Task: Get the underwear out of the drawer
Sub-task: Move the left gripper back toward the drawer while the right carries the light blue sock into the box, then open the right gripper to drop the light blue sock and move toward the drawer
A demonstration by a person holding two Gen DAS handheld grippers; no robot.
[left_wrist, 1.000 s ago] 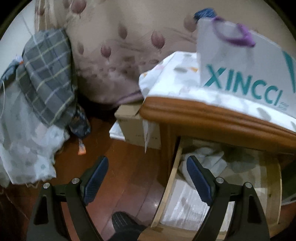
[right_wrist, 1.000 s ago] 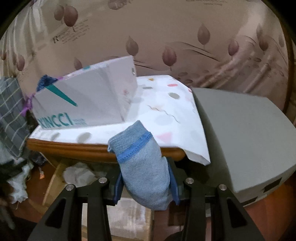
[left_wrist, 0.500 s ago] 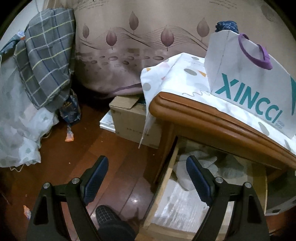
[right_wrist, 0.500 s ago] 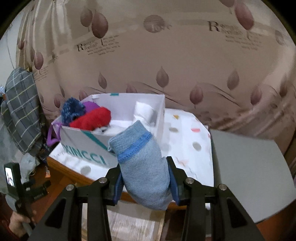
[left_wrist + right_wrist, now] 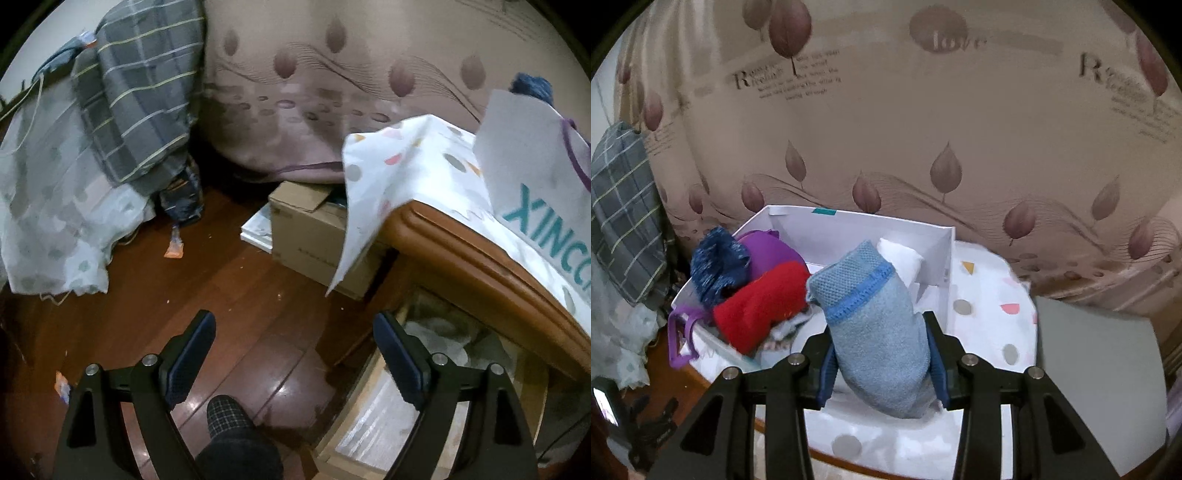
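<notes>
Since a moment ago the right hand-held gripper has risen over the white bag, clamped on the blue underwear — its long axis upright, waistband end tilted up-left. Red, purple and dark-blue bundles sit in the bag just beyond. Left hand-held gripper, fingers wide apart and holding nothing, hangs over the floor beside the open drawer.

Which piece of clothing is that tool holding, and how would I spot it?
Find the white paper bag on the spotted cloth. In front, the right gripper pinches a rolled light-blue knit underwear. Only it has a brighter blue stitched band.
</notes>
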